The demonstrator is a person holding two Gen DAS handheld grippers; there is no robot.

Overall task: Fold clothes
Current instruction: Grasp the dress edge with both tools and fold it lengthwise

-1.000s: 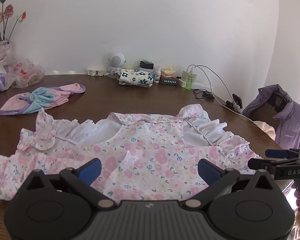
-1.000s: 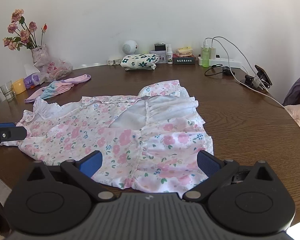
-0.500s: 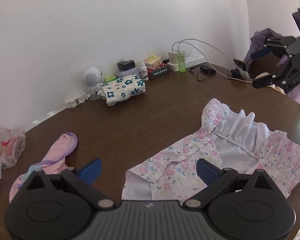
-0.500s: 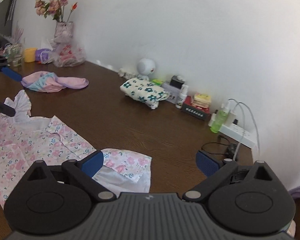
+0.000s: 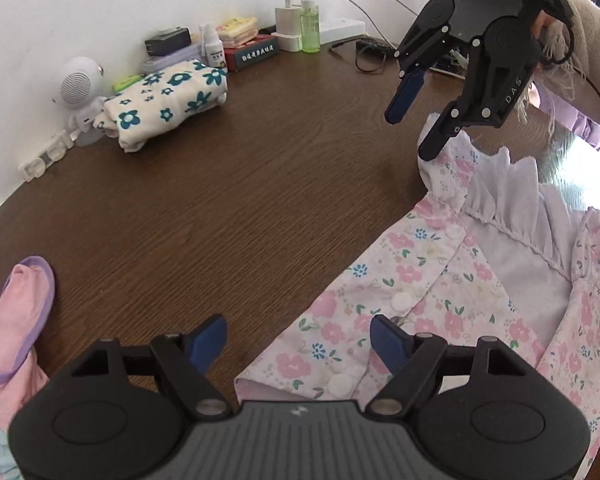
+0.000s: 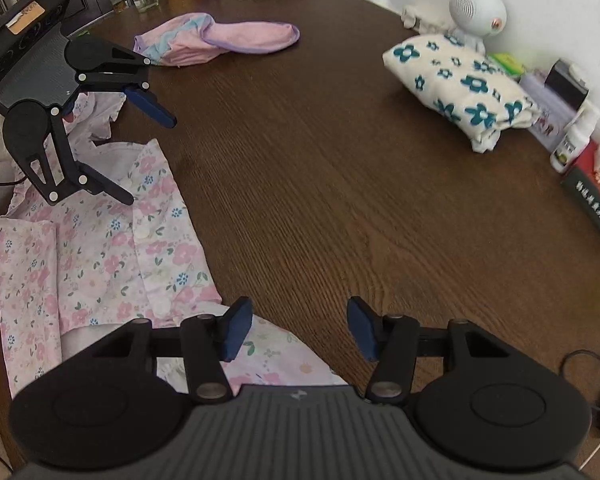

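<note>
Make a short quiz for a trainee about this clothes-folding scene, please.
1. True or false: the left hand-held gripper is shut on the pink floral dress.
2. Which item lies folded near the wall? A) white garment with teal flowers B) the pink floral dress
3. Fill in: the right hand-held gripper is ____.

Key: 1 false, it is open; 2 A; 3 open.
</note>
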